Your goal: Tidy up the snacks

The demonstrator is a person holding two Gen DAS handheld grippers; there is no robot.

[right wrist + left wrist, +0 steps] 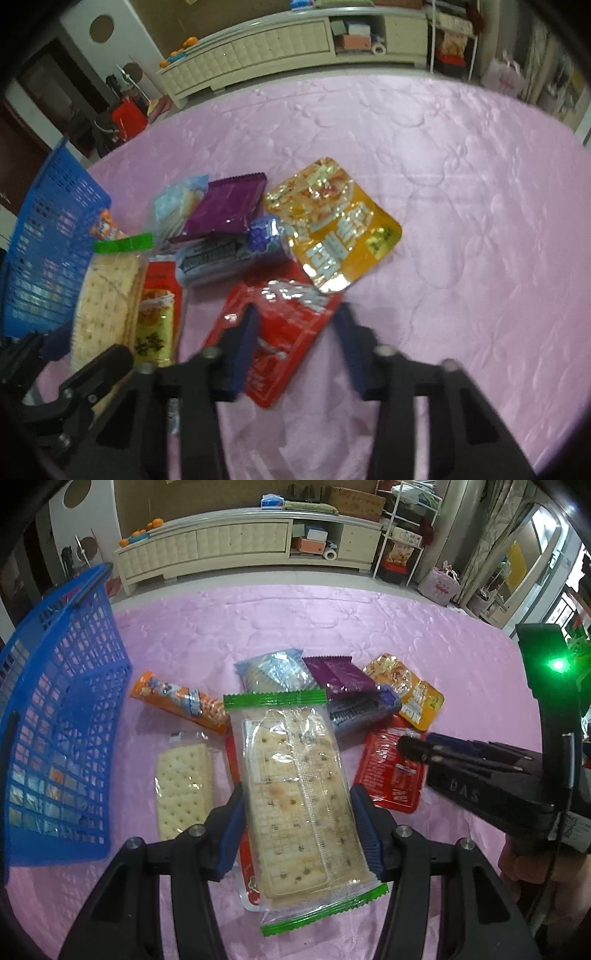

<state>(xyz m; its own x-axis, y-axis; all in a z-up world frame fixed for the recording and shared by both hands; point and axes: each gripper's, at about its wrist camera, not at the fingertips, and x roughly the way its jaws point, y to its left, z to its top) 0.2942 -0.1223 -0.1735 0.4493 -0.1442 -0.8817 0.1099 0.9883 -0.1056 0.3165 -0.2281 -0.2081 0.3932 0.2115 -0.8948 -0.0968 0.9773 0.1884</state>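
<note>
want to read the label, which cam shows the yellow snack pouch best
The right wrist view: the yellow snack pouch lies whole and unobstructed. The left wrist view shows it small, far off and partly overlapped.

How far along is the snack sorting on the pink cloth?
Early on. Done: nothing certain; the blue basket shows unclear contents through its mesh. In hand: the left gripper clamps the green-edged cracker pack; the right gripper straddles the red packet, not gripping it. Left: the plain cracker pack, orange packet, purple packet and yellow pouch lie outside the basket.
</note>
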